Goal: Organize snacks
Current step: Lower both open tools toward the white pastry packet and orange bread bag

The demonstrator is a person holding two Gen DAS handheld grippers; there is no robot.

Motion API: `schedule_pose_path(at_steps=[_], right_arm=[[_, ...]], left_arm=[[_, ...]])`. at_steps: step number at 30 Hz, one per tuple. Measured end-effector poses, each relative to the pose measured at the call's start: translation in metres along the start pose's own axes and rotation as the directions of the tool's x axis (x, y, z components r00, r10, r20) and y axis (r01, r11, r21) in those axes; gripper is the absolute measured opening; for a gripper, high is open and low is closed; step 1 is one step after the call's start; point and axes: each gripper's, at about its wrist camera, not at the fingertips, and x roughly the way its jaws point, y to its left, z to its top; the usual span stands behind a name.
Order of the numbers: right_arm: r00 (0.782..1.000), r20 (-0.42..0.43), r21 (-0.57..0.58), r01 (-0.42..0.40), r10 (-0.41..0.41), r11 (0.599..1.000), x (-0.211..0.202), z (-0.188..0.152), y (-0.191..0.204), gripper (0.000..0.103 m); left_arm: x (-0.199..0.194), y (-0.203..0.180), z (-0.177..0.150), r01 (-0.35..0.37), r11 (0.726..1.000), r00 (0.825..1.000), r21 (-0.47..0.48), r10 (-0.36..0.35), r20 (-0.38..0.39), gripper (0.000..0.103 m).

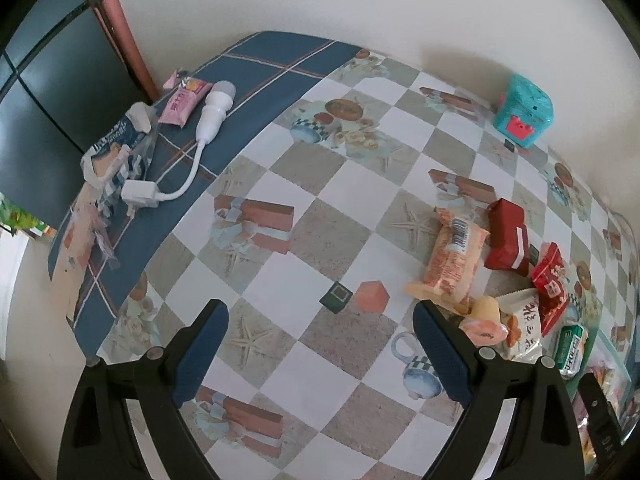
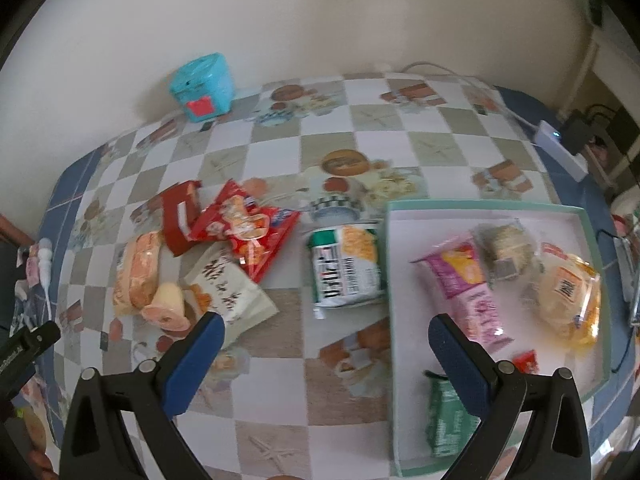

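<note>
Checkered tablecloth; green-white snack packet — lengthwise toward wall

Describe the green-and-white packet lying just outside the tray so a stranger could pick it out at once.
Start at the shallow teal-rimmed tray on the checkered tablecloth. Against its left wall lies the green-and-white snack packet. Unlike the heaped red and orange wrappers further left, it lies alone and has bold black lettering on a white panel.

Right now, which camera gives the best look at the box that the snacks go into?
The right wrist view. The box shows nearly whole there, green rim and white floor, with several snacks inside. The left wrist view catches only a sliver of it at the right edge, behind the snack pile.
</note>
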Motion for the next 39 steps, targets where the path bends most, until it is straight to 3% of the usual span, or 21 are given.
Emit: schedule_pose_path(at_steps=[12,19,39], right_arm=[[1.0,-0.026,-0.107,0.002,-0.005,0.994,0.033,0.005,0.038,0.103],[0.998,-0.059,-0.137,-0.033,0.025,0.99,0.056,0.005,0.052,0.096],[0.993,-0.092,-0.185,-0.086,0.07,0.979,0.09,0.006,0.076,0.084]], left_arm=[[0.026,-0.013,0.009,0.122,0.991,0.989,-0.063,-0.126,-0.075,0.094],[0.054,-0.04,0.009,0.237,0.968,0.954,-0.087,-0.248,-0.166,0.094],[0.079,-0.093,0.012,0.278,0.961,0.937,0.007,-0.27,-0.224,0.094]])
